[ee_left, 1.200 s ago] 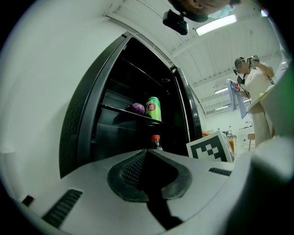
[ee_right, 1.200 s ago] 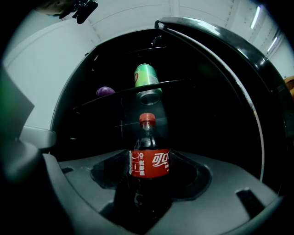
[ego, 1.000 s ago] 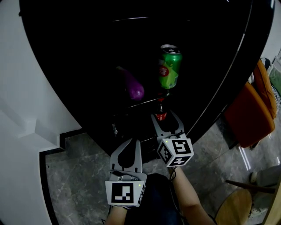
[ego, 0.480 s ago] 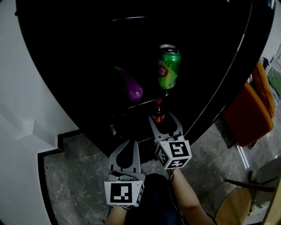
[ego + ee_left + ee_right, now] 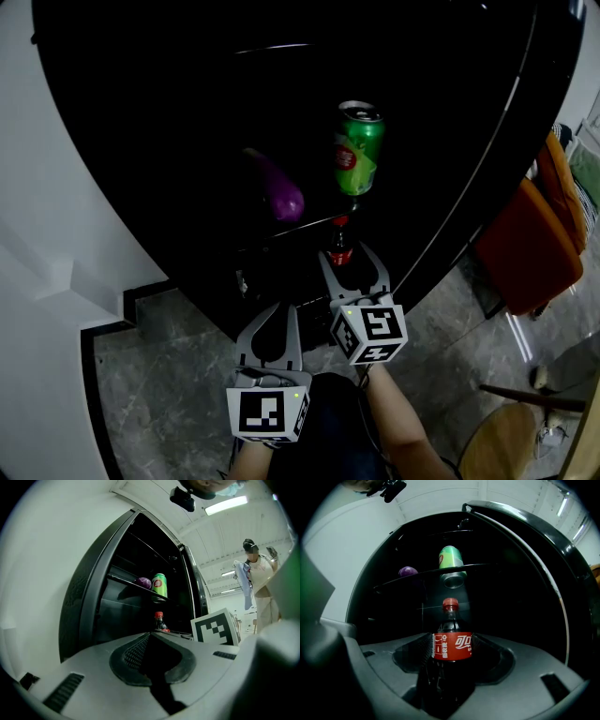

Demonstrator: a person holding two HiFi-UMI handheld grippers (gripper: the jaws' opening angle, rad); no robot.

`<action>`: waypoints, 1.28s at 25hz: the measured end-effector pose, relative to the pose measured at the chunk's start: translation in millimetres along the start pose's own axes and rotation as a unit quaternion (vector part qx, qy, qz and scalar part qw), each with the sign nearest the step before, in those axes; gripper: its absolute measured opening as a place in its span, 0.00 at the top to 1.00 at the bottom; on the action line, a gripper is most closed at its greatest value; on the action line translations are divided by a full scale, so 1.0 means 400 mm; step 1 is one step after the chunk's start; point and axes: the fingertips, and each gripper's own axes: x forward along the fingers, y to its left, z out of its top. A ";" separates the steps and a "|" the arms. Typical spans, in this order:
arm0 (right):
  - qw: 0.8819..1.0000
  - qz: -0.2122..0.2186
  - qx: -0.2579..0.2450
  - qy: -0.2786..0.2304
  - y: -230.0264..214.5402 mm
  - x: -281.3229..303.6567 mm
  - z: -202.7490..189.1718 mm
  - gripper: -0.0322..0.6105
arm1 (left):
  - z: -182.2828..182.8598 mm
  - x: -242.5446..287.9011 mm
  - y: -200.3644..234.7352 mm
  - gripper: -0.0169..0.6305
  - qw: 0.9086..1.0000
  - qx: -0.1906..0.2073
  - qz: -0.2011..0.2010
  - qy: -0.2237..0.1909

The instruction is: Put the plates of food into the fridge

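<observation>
The fridge (image 5: 506, 141) stands open with a dark inside. A green can (image 5: 358, 148) (image 5: 450, 557) and a purple eggplant (image 5: 281, 192) (image 5: 143, 582) rest on its glass shelf (image 5: 309, 222). Below that shelf my right gripper (image 5: 349, 255) (image 5: 452, 641) is shut on an upright cola bottle (image 5: 339, 246) (image 5: 452, 648) with a red cap and label, its pads against the bottle's sides. My left gripper (image 5: 284, 305) (image 5: 149, 634) hangs lower and to the left, outside the fridge, shut with nothing in it.
A white wall (image 5: 56, 187) flanks the fridge on the left, above grey marble floor (image 5: 159, 394). An orange chair (image 5: 530, 244) and a wooden stool (image 5: 506, 441) stand at the right. A person (image 5: 258, 583) stands far off in the left gripper view.
Almost nothing differs: the right gripper with the bottle has drifted slightly left and down in the head view. The left gripper keeps its place.
</observation>
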 end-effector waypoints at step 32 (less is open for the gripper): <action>0.999 0.005 -0.027 -0.018 -0.003 0.024 -0.017 0.53 | -0.021 0.017 -0.008 0.96 1.000 -0.002 0.001 0.010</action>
